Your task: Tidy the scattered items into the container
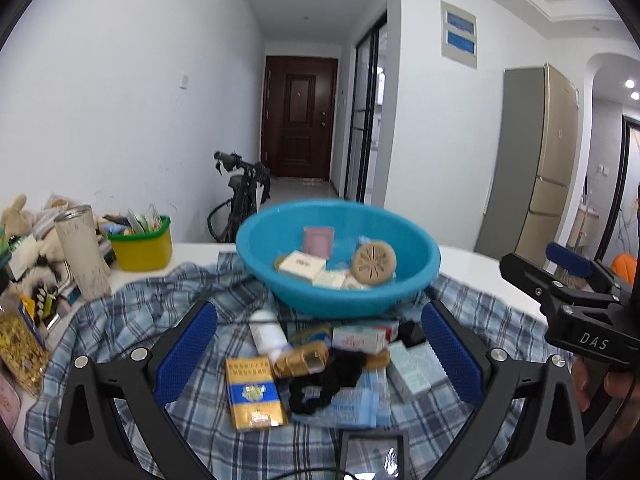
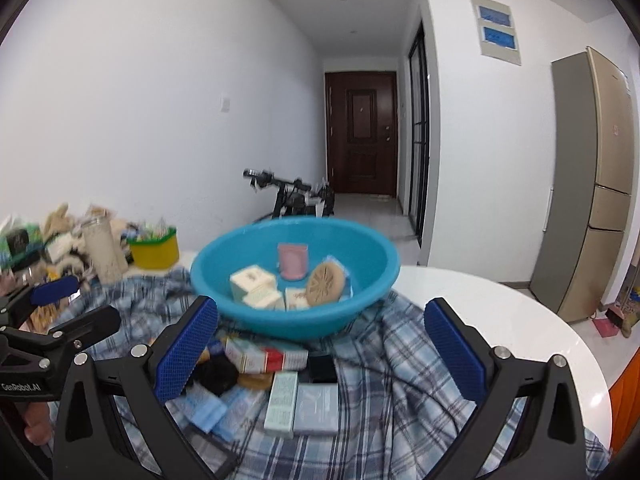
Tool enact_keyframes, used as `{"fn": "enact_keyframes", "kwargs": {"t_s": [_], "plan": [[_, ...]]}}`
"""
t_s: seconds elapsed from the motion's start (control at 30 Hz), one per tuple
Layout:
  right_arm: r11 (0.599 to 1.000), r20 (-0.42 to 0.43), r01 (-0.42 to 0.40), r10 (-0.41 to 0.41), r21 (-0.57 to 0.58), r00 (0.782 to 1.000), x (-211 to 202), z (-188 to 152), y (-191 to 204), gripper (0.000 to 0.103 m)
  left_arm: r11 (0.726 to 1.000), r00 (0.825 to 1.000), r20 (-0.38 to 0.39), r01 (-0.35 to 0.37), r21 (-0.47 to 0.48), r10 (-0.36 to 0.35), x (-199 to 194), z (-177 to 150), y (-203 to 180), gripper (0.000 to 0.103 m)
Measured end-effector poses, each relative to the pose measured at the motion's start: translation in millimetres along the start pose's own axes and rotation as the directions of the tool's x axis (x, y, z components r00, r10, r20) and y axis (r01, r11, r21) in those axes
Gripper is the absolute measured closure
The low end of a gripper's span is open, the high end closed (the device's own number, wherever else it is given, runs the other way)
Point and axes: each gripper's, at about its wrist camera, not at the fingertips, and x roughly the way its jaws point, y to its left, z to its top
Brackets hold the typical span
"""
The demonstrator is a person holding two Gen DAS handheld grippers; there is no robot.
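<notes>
A blue bowl (image 1: 320, 300) (image 2: 296, 326) stands on a plaid cloth (image 1: 132, 320) and holds a pink box, white boxes and a round tan disc (image 1: 374, 265). In front of it lie a gold-and-blue box (image 1: 254, 394), a white bottle (image 1: 267, 334), a black scrunchie (image 1: 320, 384) (image 2: 218, 372), a red-and-white box (image 2: 264, 358), a pale green box (image 1: 412, 368) (image 2: 282, 404) and a grey box (image 2: 316, 408). My left gripper (image 1: 320, 356) (image 2: 94, 300) hovers open over this pile. My right gripper (image 2: 320, 348) (image 1: 536, 258) is open too, just right of it.
A yellow-and-green tub (image 1: 140, 246), a pale tumbler (image 1: 82, 252), plush toys and snack packs crowd the table's left side. The white round table (image 2: 500, 320) shows bare to the right. Behind stand a bicycle (image 1: 240, 192) and a fridge (image 2: 592, 184).
</notes>
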Motion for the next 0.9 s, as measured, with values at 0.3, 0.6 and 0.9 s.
{"fn": "enact_keyframes", "kwargs": {"t_s": [0.3, 0.6, 0.9], "plan": [[0.999, -0.183, -0.051, 0.051, 0.003, 0.982, 25.5, -53.6, 12.9, 0.000, 0.999, 0.984, -0.173, 0.044, -0.016, -0.046, 27.9, -46.3, -2.2, 0.000], [0.999, -0.388, -0.036, 0.020, -0.034, 0.921, 52.2, -99.4, 16.1, 0.000, 1.000, 0.941, -0.338, -0.019, 0.014, 0.023, 51.4, -93.2, 6.6, 0.000], [0.996, -0.516, -0.049, 0.001, -0.080, 0.857, 59.4, -125.9, 16.5, 0.000, 0.999, 0.864, -0.503, -0.047, -0.007, 0.037, 75.6, -125.7, 19.3, 0.000]]}}
